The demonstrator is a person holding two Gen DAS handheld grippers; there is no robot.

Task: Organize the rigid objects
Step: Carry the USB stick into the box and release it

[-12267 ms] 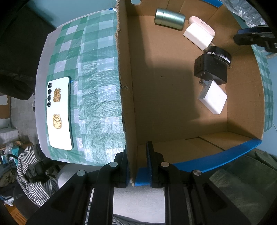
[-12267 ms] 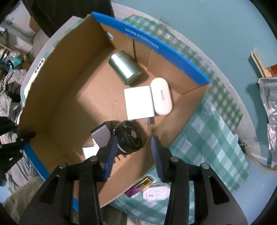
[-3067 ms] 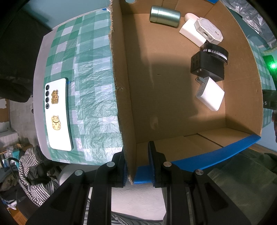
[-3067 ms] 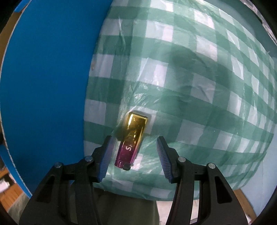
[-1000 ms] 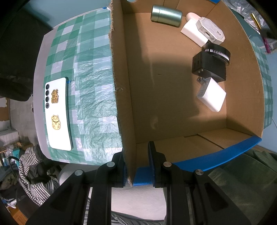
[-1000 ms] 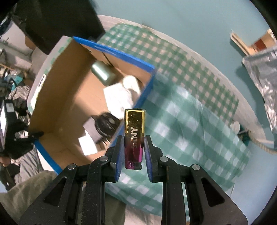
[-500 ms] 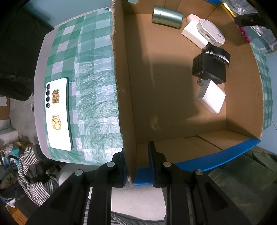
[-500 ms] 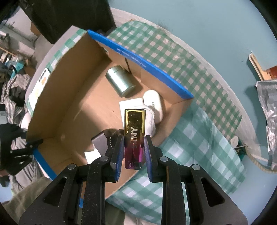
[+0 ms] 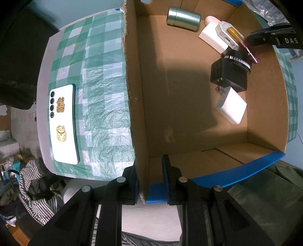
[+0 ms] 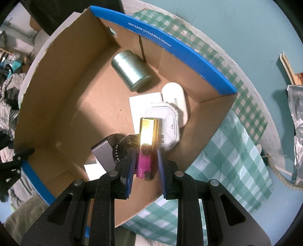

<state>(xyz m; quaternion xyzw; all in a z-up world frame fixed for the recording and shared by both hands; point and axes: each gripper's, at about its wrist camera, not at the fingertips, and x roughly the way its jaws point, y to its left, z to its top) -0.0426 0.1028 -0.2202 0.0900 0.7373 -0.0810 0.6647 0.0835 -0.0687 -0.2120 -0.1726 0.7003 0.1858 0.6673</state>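
My left gripper [image 9: 149, 181] is shut on the near corner wall of the open cardboard box [image 9: 170, 106] and stays still. My right gripper [image 10: 144, 160] is shut on a gold-and-magenta stick [image 10: 147, 136], held pointing down into the box. The stick hangs just above a small white octagonal case [image 10: 167, 126] and a black round gadget [image 10: 121, 149]. In the left wrist view the stick [image 9: 234, 35] and the right gripper [image 9: 265, 37] show at the box's far right side.
Inside the box lie a silver tin [image 9: 182, 18], a white oval case [image 10: 176, 100], a flat white block [image 10: 144, 104] and a white charger [image 9: 232, 107]. A white phone [image 9: 63, 124] lies on the green checked cloth [image 9: 102, 94], left of the box.
My right gripper has come down with the stick from above the cloth to inside the box, over the white cases. The left gripper and the box have not moved.
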